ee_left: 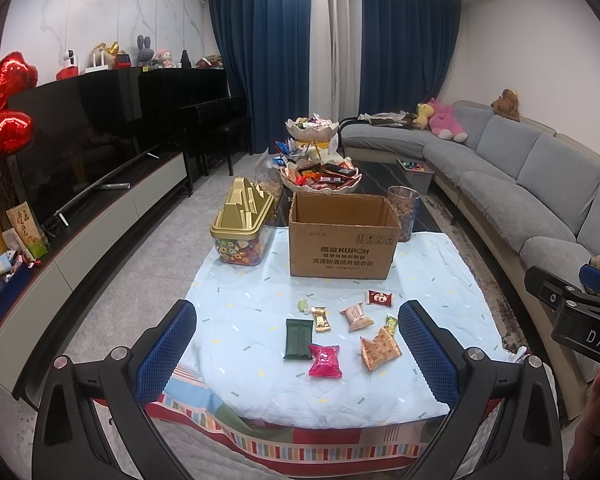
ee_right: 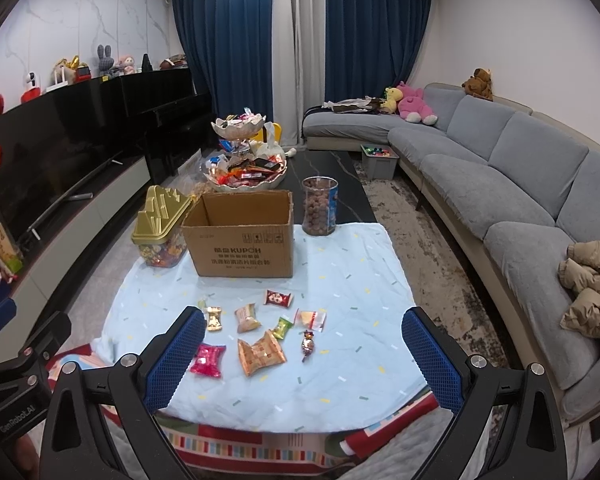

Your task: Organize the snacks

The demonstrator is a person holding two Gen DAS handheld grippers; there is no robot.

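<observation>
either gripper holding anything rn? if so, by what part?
Nothing held. Left gripper and right gripper are both open and empty above the snacks on the blue cloth.

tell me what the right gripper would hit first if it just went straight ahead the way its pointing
Probably the loose snacks on the light blue cloth. The right gripper is open and angled down at the orange waffle-print packet, with the cardboard box farther along. Depth is hard to judge through the fisheye.

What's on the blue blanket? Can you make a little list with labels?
surface: light blue blanket
box: open cardboard box, inside not visible
loose snacks: several wrapped ones, such as pink packet, green packet, lollipop
jars: gold-lidded candy jar, clear nut jar
left hand-held gripper: open, empty
right hand-held gripper: open, empty
</observation>
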